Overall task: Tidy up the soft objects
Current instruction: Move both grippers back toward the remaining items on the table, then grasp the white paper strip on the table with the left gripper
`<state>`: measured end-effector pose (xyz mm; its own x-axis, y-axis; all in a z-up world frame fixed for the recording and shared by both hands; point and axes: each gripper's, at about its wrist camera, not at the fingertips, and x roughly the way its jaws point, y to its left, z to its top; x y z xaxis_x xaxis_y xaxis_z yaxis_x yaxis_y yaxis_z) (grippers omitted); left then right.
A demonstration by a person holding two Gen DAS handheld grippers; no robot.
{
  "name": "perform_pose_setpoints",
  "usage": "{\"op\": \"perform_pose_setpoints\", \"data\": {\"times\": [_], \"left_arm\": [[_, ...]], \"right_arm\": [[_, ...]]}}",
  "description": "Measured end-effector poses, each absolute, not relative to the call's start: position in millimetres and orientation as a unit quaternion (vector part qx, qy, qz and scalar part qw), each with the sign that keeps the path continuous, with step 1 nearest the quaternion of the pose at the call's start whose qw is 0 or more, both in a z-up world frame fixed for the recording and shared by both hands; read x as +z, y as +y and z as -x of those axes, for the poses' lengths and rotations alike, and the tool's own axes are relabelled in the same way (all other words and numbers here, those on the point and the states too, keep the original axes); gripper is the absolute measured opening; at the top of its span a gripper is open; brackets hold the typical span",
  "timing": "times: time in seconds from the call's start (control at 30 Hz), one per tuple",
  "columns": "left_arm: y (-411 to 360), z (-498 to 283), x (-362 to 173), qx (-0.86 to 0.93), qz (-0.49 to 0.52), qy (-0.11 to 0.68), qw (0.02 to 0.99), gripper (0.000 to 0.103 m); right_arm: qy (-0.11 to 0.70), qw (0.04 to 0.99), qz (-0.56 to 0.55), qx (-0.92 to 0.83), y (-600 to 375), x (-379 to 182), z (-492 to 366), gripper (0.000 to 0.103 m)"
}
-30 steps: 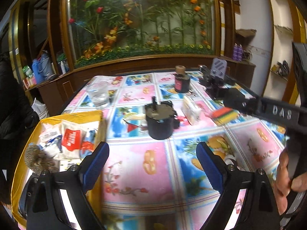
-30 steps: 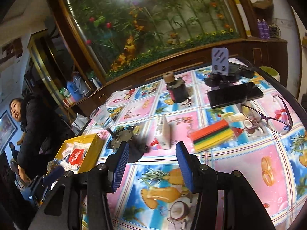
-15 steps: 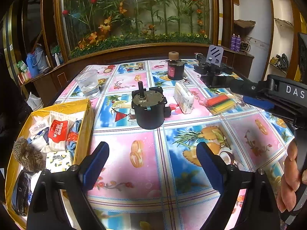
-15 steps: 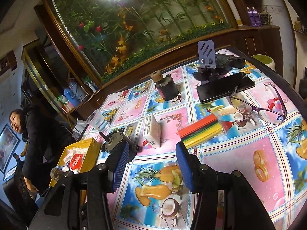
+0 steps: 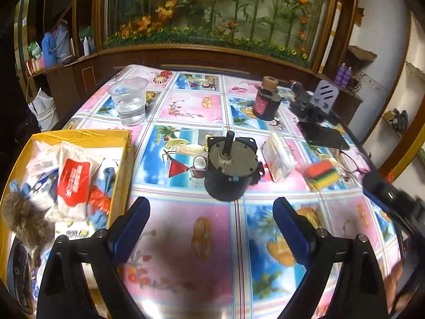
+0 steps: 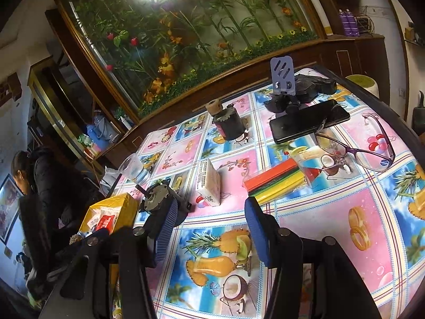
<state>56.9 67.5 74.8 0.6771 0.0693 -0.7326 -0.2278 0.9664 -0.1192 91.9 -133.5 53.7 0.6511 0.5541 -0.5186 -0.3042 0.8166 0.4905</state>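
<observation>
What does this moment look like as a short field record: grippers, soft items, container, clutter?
left gripper: open, nothing between its jaws, above the patterned tablecloth
right gripper: open, jaws have just been opening, nothing between them
soft items left out: white tissue pack; striped multicoloured sponge stack
container: yellow cardboard box at the table's left edge, holding white packets and blue cloth
hard clutter: black cylindrical motor, clear plastic cup, black phone, purple-framed glasses
</observation>
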Motion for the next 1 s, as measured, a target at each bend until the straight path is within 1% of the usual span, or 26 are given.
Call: {"op": "perform_pose_setpoints", "data": {"times": [0.07, 0.2, 0.3, 0.43, 0.5, 0.57, 0.73, 0.8, 0.83, 0.9, 0.93, 0.97, 1.0], "left_arm": [[62, -75, 66, 0.082, 0.093, 0.421, 0.899, 0.095], [48, -81, 58, 0.076, 0.106, 0.42, 0.898, 0.095], [24, -77, 68, 0.076, 0.067, 0.389, 0.916, 0.095], [-9, -88, 85, 0.056, 0.028, 0.365, 0.929, 0.095], [-24, -105, 88, 0.049, 0.007, 0.368, 0.928, 0.095], [-33, -126, 83, 0.082, -0.021, 0.375, 0.923, 0.095], [-40, -167, 67, 0.104, -0.035, 0.398, 0.911, 0.095], [-41, -182, 58, 0.111, -0.04, 0.405, 0.907, 0.089], [-42, -187, 56, 0.115, -0.049, 0.403, 0.906, 0.085], [-38, -199, 47, 0.112, -0.035, 0.426, 0.897, 0.053], [-35, -203, 42, 0.112, -0.024, 0.435, 0.893, 0.046], [-34, -205, 37, 0.112, -0.025, 0.435, 0.893, 0.037], [-37, -204, 35, 0.117, -0.044, 0.427, 0.896, 0.031]], "right_arm": [[0.345, 0.886, -0.187, 0.245, -134, 54, -93, 0.06], [0.336, 0.893, -0.2, 0.223, -146, 58, -94, 0.06], [0.332, 0.895, -0.224, 0.198, -162, 57, -97, 0.062], [0.331, 0.892, -0.244, 0.188, -173, 57, -98, 0.062], [0.327, 0.895, -0.243, 0.183, -175, 58, -97, 0.062], [0.326, 0.895, -0.244, 0.183, -175, 59, -97, 0.062], [0.322, 0.893, -0.254, 0.186, -178, 62, -94, 0.062], [0.32, 0.893, -0.256, 0.187, -179, 63, -93, 0.062], [0.319, 0.894, -0.256, 0.186, -179, 63, -92, 0.062], [0.318, 0.894, -0.255, 0.184, -180, 63, -92, 0.062], [0.318, 0.894, -0.257, 0.184, -181, 63, -92, 0.062], [0.317, 0.894, -0.258, 0.184, -181, 63, -91, 0.062], [0.315, 0.895, -0.258, 0.183, -182, 64, -90, 0.062]]}}
